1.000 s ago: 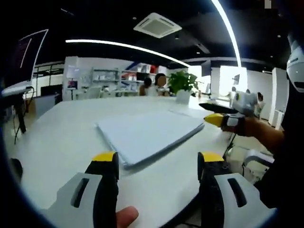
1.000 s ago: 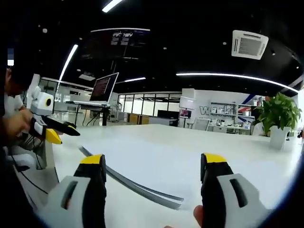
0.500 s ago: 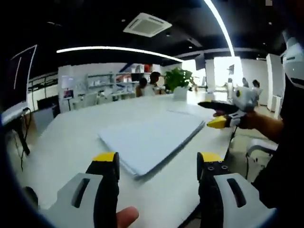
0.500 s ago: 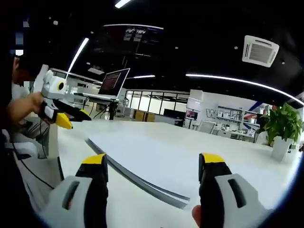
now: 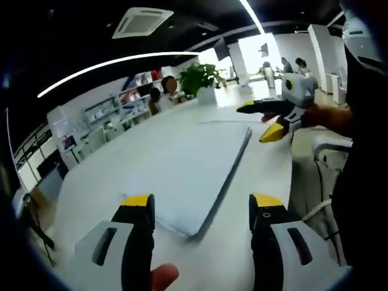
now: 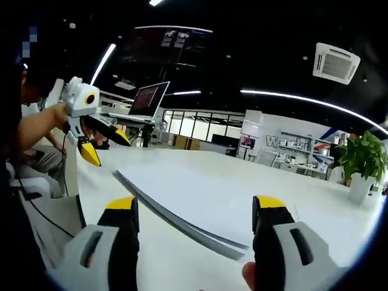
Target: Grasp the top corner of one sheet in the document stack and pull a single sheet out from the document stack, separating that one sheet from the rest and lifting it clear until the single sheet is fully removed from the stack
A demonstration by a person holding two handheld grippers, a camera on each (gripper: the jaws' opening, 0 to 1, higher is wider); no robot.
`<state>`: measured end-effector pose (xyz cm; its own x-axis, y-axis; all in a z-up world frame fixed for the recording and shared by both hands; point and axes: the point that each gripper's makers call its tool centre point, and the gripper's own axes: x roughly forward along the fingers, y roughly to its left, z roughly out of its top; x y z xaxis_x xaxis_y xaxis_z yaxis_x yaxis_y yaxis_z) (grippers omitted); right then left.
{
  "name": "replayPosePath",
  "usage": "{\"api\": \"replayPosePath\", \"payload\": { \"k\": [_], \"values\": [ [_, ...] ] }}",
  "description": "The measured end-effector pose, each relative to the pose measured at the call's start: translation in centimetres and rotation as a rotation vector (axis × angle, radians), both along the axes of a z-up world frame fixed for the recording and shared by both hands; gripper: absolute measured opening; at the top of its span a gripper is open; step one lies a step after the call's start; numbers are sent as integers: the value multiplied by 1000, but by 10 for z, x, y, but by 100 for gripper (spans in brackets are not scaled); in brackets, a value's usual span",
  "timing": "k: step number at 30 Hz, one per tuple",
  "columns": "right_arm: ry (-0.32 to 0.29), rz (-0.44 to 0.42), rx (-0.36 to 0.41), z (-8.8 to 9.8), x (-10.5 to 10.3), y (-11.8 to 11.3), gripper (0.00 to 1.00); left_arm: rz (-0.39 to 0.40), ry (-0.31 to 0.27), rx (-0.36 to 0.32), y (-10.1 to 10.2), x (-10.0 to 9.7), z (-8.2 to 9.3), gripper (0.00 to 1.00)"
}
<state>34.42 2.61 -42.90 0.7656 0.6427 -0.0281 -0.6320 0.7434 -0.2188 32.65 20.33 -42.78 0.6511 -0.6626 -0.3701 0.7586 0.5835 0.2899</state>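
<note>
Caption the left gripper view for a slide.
Open left gripper poised over paper stack's near corner on white table; right gripper open beyond.

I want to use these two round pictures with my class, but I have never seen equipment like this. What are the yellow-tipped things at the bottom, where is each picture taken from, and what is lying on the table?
A person holds a hand-held gripper in each hand, each carrying a camera that looks forward along its two yellow-tipped jaws. In the left gripper view, the left gripper rises from the bottom with its jaws apart, and the right gripper comes in from the right. In the right gripper view, the right gripper is open too, and the left gripper appears at the left. On the white table lies a stack of paper, seen edge-on in the right gripper view. Neither gripper holds anything. A potted plant stands farther back.
</note>
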Motion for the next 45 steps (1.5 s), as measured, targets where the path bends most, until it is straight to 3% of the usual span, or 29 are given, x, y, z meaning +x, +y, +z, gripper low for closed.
{"api": "replayPosePath", "payload": {
  "k": [5, 9, 13, 18, 24, 29, 31, 41, 45],
  "values": [
    [1, 1, 11, 1, -1, -3, 75, -53, 21, -9, -15, 3, 1, 61],
    [1, -2, 15, 0, -1, -5, 75, -67, -29, 78, -18, 12, -4, 58],
    [3, -2, 11, -1, -1, -5, 75, -107, -110, 38, -34, 16, 5, 57],
    [3, -7, 7, -3, 0, -6, 75, -106, -165, 90, -46, 20, -5, 57],
    [4, -7, 7, -2, -1, -6, 75, -125, -121, 131, -51, 25, -22, 53],
    [2, -7, 1, -3, -1, -6, 75, -100, -1, 127, -48, 30, -39, 35],
    [0, -7, -11, -4, -1, -7, 75, -88, 2, 154, -45, 35, -45, 32],
    [20, -24, 25, -2, 4, -16, 75, -112, -30, 172, -49, 27, -42, 24],
    [14, -24, 7, -3, 4, -15, 75, -147, 32, 136, -49, 25, -41, 25]
  ]
}}
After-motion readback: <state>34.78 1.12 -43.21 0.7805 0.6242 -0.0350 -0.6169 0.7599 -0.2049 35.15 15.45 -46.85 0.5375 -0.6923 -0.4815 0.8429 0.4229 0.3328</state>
